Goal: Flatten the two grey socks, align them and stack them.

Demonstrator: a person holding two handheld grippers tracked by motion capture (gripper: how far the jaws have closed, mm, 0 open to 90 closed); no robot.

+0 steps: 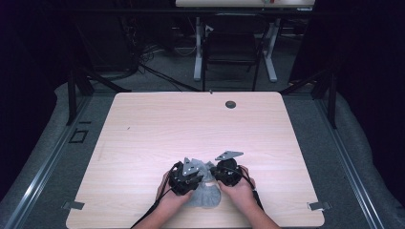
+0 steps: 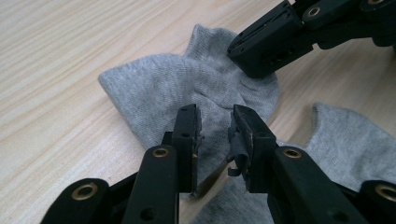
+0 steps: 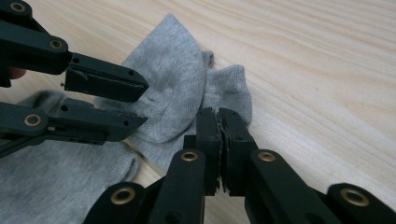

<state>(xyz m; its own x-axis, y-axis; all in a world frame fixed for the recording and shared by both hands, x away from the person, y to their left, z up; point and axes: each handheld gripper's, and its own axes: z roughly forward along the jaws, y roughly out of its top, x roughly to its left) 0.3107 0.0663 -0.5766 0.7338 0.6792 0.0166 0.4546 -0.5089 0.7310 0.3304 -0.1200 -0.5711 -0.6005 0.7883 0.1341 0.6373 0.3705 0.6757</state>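
Pale wood makes up the desk, and near its front edge, between the person's hands, lie two grey ankle socks: one sock partly folded over on itself, and a second sock flat just beside it, the two overlapping at one end.

The likeliest trouble, as I judge it, is the fold falling open. The right tool is clenched, its jaws pressed together on the edge of the folded sock, and that thin knit could slip out if the hand pulls. The cloth is limp, so any tug might also drag the second sock along and spoil the pairing.

The left tool is released, jaws partly apart and hovering over the folded sock; cloth shows in the gap, but the pads do not press on it. Closing there could pinch both layers into a bunch.
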